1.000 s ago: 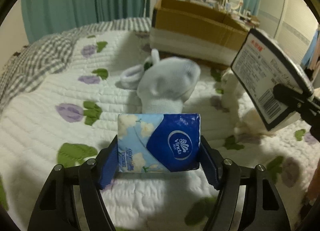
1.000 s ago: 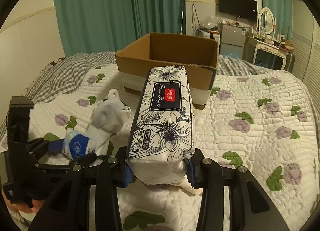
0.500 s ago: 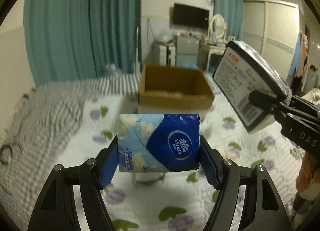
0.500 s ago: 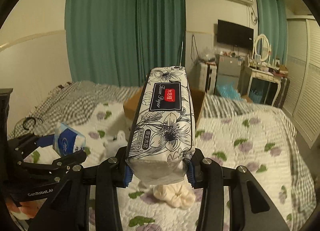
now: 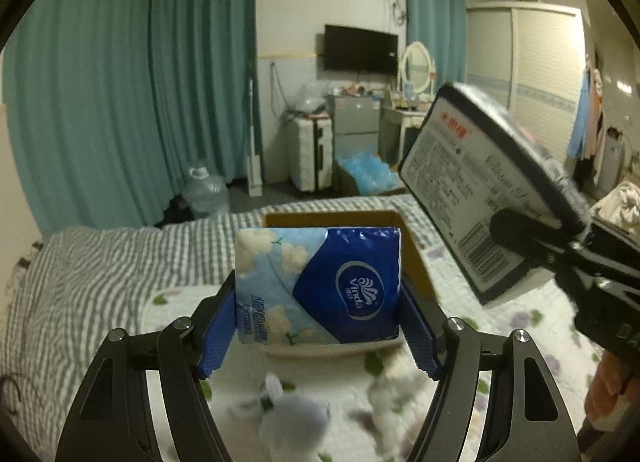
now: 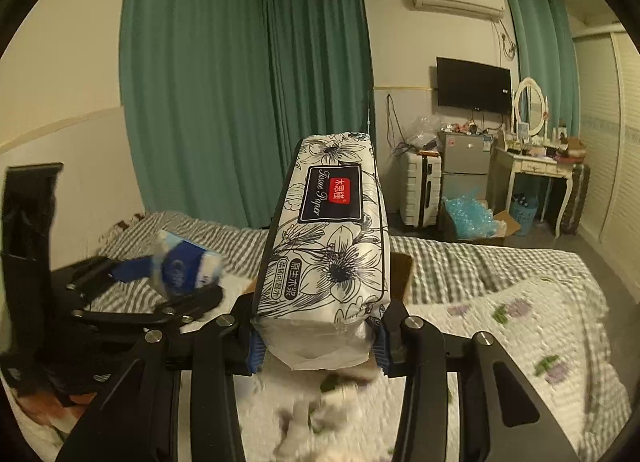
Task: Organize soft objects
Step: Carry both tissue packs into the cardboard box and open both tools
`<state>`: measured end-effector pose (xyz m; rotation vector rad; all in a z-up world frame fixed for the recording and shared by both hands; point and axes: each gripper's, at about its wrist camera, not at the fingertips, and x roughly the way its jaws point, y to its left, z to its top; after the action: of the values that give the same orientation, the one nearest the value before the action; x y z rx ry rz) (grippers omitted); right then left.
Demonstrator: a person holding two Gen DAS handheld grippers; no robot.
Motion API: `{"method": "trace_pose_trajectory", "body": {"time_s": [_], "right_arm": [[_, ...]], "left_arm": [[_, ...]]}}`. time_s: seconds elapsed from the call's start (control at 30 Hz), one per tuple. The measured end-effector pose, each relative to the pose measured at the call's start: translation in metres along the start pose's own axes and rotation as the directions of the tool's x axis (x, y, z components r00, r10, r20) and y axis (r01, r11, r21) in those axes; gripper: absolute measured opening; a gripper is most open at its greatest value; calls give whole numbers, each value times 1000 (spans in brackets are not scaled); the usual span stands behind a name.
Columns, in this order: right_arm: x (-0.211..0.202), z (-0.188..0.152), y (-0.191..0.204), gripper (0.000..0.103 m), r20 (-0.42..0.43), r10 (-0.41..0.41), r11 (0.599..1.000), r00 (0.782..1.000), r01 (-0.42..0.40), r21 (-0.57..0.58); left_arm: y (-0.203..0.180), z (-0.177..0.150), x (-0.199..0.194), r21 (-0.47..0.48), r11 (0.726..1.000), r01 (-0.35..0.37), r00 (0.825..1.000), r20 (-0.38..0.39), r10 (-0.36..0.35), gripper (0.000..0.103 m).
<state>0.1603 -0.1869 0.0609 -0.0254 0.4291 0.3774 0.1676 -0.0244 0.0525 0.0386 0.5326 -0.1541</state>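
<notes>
My left gripper (image 5: 318, 314) is shut on a small blue Vinda tissue pack (image 5: 320, 282), held up in the air over the bed. It also shows at the left of the right wrist view (image 6: 184, 268). My right gripper (image 6: 316, 338) is shut on a long black-and-white floral tissue pack (image 6: 326, 246), which also shows at the right of the left wrist view (image 5: 480, 198). An open cardboard box (image 5: 416, 254) sits on the bed behind and below both packs. A grey plush toy (image 5: 296, 422) and a white plush toy (image 5: 400, 394) lie blurred on the quilt below.
The bed has a floral quilt (image 6: 520, 342) and a grey checked blanket (image 5: 92, 274). Teal curtains (image 5: 132, 102), a water jug (image 5: 206, 192), a suitcase and small fridge (image 6: 464, 170) and a dressing table (image 6: 536, 166) stand beyond the bed.
Both grippers have risen and tilted upward with their packs still held. The view went from the quilt and plush toys to the far wall, and the box now sits low behind the packs.
</notes>
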Motion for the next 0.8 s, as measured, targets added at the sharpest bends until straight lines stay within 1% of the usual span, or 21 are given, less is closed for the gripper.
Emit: {"method": "trace_pose_trajectory", "body": {"time_s": [0.07,0.17,0.23,0.33,0.4,0.5,0.57,0.6,0.63,0.67,0.73,0.8], "right_arm": [[26,4,-4,41,-3,-10,1000,1000,10,6],[68,4,-14,41,-25,-15,999,1000,15,29],[99,-3,-23,41,-53,-14,999,999,17,52],[140,-18,-38,41,-105,-38,996,994,46,72],[157,-26,-48,41,-129,-20,995,991,32,91],[168,-31,-54,44,-127,4,995,992,9,98],[170,-31,-58,51,-120,-5,995,993,17,99],[169,-29,-60,63,-111,-12,995,994,23,99],[165,-26,-61,78,-94,-23,994,995,33,101],[158,-24,-63,82,-72,-39,993,997,46,105],[144,-17,-67,86,-45,-60,992,997,65,109],[129,-12,-71,91,-43,-79,990,996,83,111]], "left_arm": [[5,5,24,3,1000,-7,1000,-17,7,72],[13,6,69,8,1000,-20,998,-64,21,72],[18,3,98,11,1000,-24,995,-92,25,72],[16,-4,125,31,999,-19,993,-112,22,72],[14,-9,143,56,998,-12,992,-123,19,72],[9,-14,157,96,995,-2,991,-130,14,74],[2,-17,161,123,992,3,993,-122,12,75],[-1,-19,162,129,992,6,993,-121,9,76],[-3,-19,163,129,992,2,992,-122,14,80],[-4,-18,163,127,992,-3,992,-123,19,82],[-4,-15,163,119,993,0,991,-131,16,84],[-3,-11,157,97,995,-5,991,-135,18,84]]}}
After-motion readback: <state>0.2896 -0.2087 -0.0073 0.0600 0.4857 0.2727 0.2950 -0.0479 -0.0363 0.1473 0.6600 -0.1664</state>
